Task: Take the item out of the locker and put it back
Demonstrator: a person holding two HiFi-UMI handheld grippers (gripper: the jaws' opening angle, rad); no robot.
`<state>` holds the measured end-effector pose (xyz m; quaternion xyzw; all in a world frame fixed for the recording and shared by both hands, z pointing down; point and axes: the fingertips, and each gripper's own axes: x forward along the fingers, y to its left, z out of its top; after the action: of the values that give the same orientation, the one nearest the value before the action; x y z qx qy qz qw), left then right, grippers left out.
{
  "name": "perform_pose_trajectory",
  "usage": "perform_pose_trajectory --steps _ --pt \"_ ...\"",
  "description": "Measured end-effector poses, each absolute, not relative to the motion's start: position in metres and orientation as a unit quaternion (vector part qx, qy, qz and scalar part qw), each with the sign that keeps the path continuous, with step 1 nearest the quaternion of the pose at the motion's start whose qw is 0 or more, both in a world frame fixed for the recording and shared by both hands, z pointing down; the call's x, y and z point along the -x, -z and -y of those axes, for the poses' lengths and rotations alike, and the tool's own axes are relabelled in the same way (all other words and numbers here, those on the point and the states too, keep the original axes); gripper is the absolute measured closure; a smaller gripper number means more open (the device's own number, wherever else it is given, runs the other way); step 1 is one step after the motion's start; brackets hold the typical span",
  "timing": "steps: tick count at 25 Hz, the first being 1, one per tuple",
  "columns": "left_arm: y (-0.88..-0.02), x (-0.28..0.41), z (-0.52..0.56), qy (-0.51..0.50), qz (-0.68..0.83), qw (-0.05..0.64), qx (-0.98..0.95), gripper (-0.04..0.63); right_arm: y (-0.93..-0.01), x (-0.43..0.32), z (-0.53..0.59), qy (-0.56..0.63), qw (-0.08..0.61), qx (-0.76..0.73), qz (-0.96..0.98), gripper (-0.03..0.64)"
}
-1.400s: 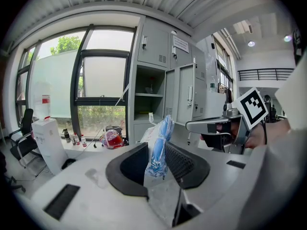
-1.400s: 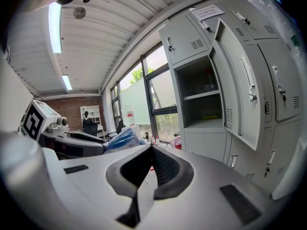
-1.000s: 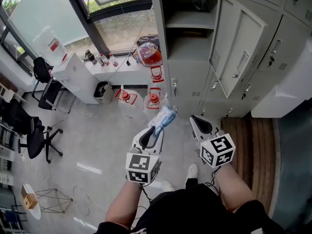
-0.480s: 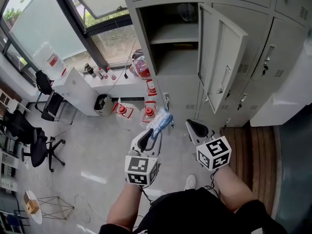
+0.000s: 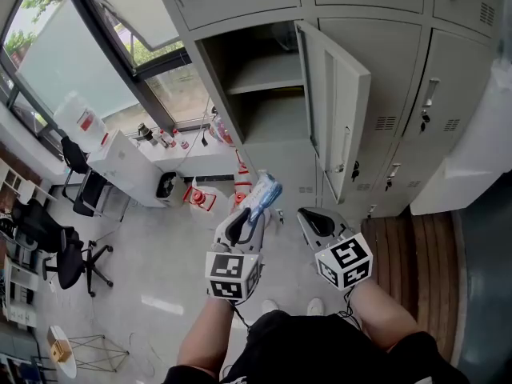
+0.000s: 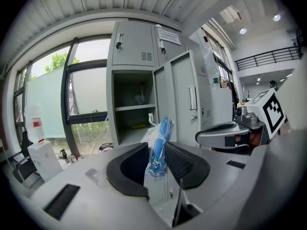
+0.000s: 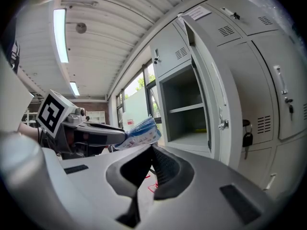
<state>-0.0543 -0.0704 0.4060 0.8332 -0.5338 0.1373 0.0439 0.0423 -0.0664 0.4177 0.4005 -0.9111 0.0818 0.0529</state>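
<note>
My left gripper [image 5: 253, 208] is shut on a blue and white plastic packet [image 5: 265, 194], which sticks up past its fingertips. In the left gripper view the packet [image 6: 159, 147] stands on edge between the dark pads. The grey locker [image 5: 258, 94] stands ahead with its door [image 5: 338, 110] swung open to the right and a shelf [image 5: 264, 72] inside; the packet is well short of it. My right gripper [image 5: 309, 217] hangs beside the left one, shut with nothing in it. Its pads [image 7: 158, 163] meet at the tip in the right gripper view, where the locker [image 7: 184, 116] also shows.
Closed lockers [image 5: 448, 102] stand right of the open one and above it. On the floor at the left are red-capped water jugs [image 5: 202, 194], a white cabinet [image 5: 120, 146] and office chairs [image 5: 72, 254]. A wooden floor strip [image 5: 412, 234] runs at the right.
The head view has tipped up and moved nearer the locker, so the upper lockers show. Both grippers stay side by side, the packet still in the left one.
</note>
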Motion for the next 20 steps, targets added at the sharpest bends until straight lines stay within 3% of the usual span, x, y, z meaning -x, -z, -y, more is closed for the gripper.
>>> perform_pose_trajectory --steps 20 --pt "-0.407 0.037 0.217 -0.155 0.463 0.000 -0.873 0.482 -0.422 -0.035 0.149 -0.079 0.062 -0.455 0.885 0.566"
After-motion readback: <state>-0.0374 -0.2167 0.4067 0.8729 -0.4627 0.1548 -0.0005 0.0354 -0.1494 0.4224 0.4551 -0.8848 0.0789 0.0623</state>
